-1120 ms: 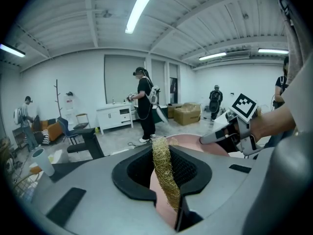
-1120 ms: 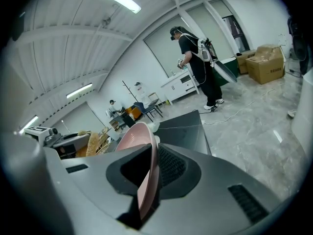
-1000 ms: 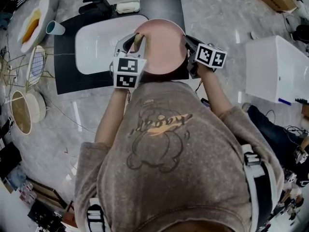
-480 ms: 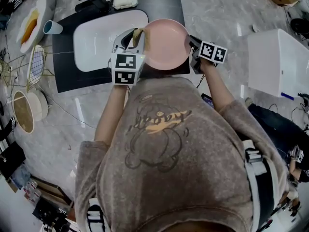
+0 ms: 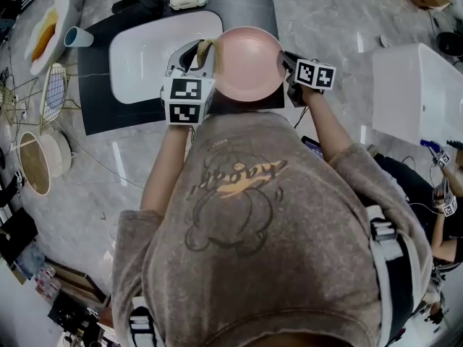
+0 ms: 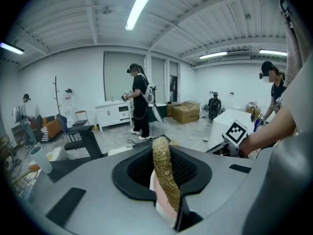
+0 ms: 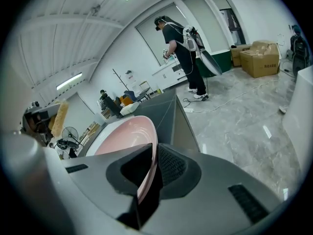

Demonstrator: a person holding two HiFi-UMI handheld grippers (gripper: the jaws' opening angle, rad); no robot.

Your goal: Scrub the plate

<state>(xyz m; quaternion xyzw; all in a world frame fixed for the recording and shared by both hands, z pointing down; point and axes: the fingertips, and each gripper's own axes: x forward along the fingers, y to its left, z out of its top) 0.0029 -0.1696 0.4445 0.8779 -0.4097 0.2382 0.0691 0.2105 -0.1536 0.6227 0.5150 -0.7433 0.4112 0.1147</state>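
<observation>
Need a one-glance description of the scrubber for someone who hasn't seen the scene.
Find the white basin on the black mat in the head view; a pink plate is held just right of it. At the plate's left rim, the left gripper clamps the scrubber: a narrow, tan, straw-like strip, the only coarse fibrous thing among smooth surfaces.
</observation>
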